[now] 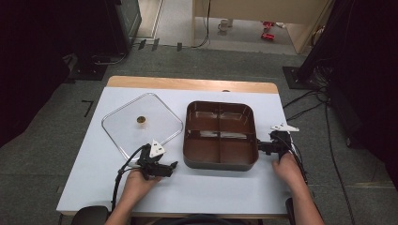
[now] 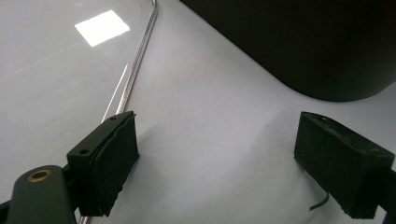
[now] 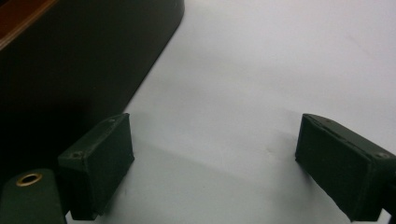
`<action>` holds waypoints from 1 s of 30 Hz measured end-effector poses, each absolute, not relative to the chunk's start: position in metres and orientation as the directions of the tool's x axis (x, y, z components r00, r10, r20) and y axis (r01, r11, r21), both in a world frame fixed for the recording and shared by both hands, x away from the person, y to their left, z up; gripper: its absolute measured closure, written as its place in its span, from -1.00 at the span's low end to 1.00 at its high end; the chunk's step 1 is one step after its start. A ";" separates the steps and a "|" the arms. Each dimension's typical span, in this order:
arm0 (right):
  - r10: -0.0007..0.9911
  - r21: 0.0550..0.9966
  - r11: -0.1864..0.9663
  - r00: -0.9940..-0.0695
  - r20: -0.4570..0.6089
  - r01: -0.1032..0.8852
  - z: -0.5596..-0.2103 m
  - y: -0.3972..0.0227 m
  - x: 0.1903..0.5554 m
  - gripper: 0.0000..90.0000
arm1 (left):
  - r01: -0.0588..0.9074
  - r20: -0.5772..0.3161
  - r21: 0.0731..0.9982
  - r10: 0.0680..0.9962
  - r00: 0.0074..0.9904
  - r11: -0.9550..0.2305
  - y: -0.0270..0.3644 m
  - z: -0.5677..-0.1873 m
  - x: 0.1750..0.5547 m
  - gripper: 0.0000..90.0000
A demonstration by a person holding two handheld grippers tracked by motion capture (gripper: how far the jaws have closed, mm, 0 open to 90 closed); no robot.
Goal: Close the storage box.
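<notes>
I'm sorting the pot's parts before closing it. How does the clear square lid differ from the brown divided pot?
The clear square glass lid is see-through and lies flat on the white table; the brown divided pot is opaque and deep-walled. The lid bears a small gold knob; the pot is split into compartments. The lid lies left, the pot right. Both are square with rounded corners.

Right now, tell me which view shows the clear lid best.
The high view: the whole clear lid lies flat on the table, left of the brown tray, with its small gold knob at the centre. The left gripper view catches just its metal-rimmed edge beside one jaw. The right gripper view faces the tray's dark wall instead.
</notes>
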State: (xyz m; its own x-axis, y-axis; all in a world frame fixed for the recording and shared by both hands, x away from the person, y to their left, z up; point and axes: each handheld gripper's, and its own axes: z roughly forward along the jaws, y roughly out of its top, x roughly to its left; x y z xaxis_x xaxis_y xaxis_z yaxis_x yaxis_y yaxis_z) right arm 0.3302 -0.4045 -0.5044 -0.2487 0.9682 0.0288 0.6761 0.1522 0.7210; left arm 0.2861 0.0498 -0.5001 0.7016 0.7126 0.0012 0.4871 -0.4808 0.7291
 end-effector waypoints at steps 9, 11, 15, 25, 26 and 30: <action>0.968 0.721 0.153 -0.249 0.028 0.676 -0.504 -0.404 0.330 -0.76 | 0.490 0.001 0.728 0.716 0.699 -0.480 0.049 -0.500 0.286 -0.69; 0.968 0.721 0.152 -0.248 0.029 0.676 -0.504 -0.404 0.330 -0.76 | 0.492 0.001 0.727 0.717 0.697 -0.479 0.049 -0.500 0.286 -0.69; 0.968 0.721 0.152 -0.249 0.029 0.676 -0.504 -0.404 0.330 -0.76 | 0.502 0.001 0.720 0.724 0.690 -0.479 0.048 -0.498 0.285 -0.68; 0.968 0.721 0.152 -0.249 0.029 0.676 -0.504 -0.404 0.330 -0.76 | 0.534 -0.002 0.683 0.730 0.684 -0.499 0.044 -0.493 0.287 -0.66; 0.968 0.721 0.152 -0.249 0.029 0.676 -0.504 -0.404 0.330 -0.76 | 0.536 -0.006 0.680 0.728 0.686 -0.500 0.044 -0.493 0.287 -0.66; 0.968 0.721 0.152 -0.249 0.029 0.676 -0.504 -0.404 0.330 -0.76 | 0.535 -0.016 0.685 0.725 0.688 -0.494 0.045 -0.491 0.287 -0.55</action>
